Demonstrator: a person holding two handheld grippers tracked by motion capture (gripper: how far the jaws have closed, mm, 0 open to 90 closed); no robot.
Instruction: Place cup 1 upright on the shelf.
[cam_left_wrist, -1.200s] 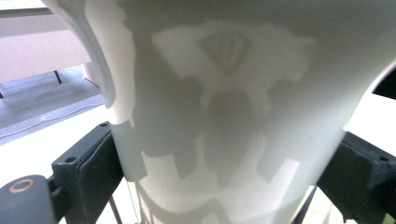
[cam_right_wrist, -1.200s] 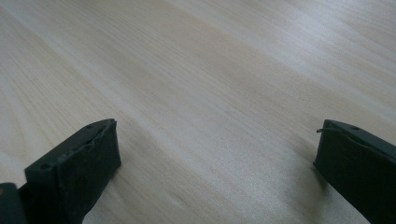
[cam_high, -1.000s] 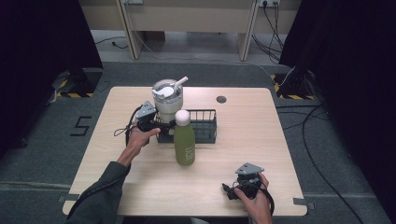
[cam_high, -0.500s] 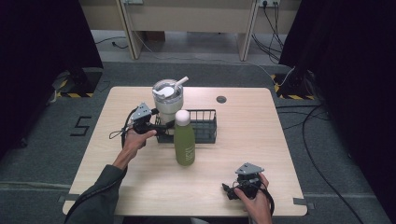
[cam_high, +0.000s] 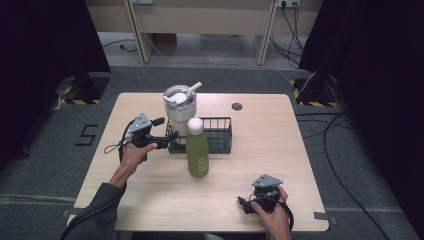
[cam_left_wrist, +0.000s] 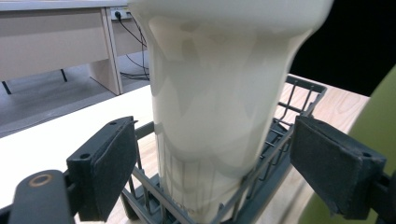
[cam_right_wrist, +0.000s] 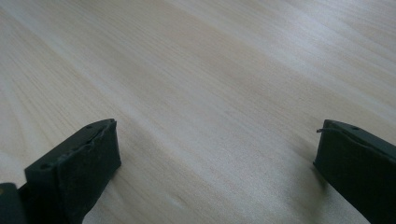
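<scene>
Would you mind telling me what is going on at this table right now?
A person is working with a gripper in each hand. The left gripper is at the left end of the black wire basket, its jaws open on either side of the cream tumbler that stands in the basket, not yet closed on it. A green bottle stands upright on the table just in front of the basket. The right gripper rests open near the table's front edge, holding nothing.
</scene>
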